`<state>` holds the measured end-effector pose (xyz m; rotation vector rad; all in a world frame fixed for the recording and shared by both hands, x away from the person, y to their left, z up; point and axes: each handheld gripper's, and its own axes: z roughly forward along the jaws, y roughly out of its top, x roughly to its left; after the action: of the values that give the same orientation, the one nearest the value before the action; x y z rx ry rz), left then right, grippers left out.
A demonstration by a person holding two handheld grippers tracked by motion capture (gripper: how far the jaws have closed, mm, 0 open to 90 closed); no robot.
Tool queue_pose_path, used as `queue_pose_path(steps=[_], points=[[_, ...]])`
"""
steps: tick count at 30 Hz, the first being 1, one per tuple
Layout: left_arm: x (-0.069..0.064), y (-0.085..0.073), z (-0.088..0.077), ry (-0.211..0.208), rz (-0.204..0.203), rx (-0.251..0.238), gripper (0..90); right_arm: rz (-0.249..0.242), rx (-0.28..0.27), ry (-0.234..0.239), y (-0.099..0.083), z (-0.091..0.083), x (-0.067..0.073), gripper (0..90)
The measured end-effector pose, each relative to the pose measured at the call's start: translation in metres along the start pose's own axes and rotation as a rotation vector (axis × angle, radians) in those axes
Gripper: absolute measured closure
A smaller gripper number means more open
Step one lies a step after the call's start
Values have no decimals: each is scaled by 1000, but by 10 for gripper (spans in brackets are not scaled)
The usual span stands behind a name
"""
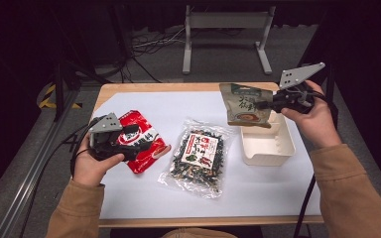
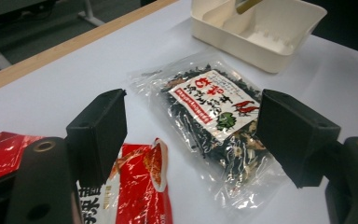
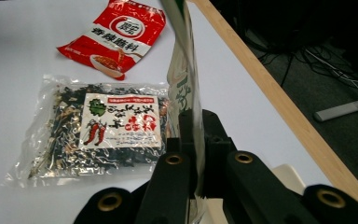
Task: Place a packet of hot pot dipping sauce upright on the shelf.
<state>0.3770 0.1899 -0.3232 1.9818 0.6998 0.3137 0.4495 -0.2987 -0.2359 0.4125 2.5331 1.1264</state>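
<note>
A red snack packet (image 1: 146, 144) lies at the left of the white table cover. My left gripper (image 1: 135, 139) hovers over it, open; in the left gripper view (image 2: 193, 135) its jaws stand wide apart, with the red packet (image 2: 142, 182) below the left jaw. A clear bag of dark dried bits with a red-and-white label (image 1: 198, 156) (image 2: 214, 107) lies in the middle. My right gripper (image 1: 268, 105) (image 3: 193, 128) is shut on the edge of an olive-green packet (image 1: 243, 104) (image 3: 186, 70), held upright over the white bin (image 1: 268, 148).
The white bin (image 2: 279, 51) has ribbed inner walls and stands at the table's right. The wooden table edge (image 3: 279, 102) runs close behind it. A grey metal stand (image 1: 225, 22) and cables lie on the floor beyond the table.
</note>
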Motion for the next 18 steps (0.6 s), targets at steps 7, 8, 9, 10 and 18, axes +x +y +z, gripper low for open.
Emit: queue_pose_path(steps=[7, 8, 9, 10, 18], points=[[6, -4, 0, 13, -2, 2, 232, 18, -1, -42, -3, -6, -19, 893], [7, -4, 1, 18, -1, 3, 227, 22, -3, -46, -4, -6, -21, 894], [8, -5, 1, 21, -5, 6, 222, 29, -8, -51, -5, -7, -25, 894], [8, -6, 1, 25, -11, 4, 216, 32, -11, -57, -6, -8, -27, 894], [16, -11, 2, 55, -10, 5, 210, 57, -37, -98, -14, -12, -46, 893]])
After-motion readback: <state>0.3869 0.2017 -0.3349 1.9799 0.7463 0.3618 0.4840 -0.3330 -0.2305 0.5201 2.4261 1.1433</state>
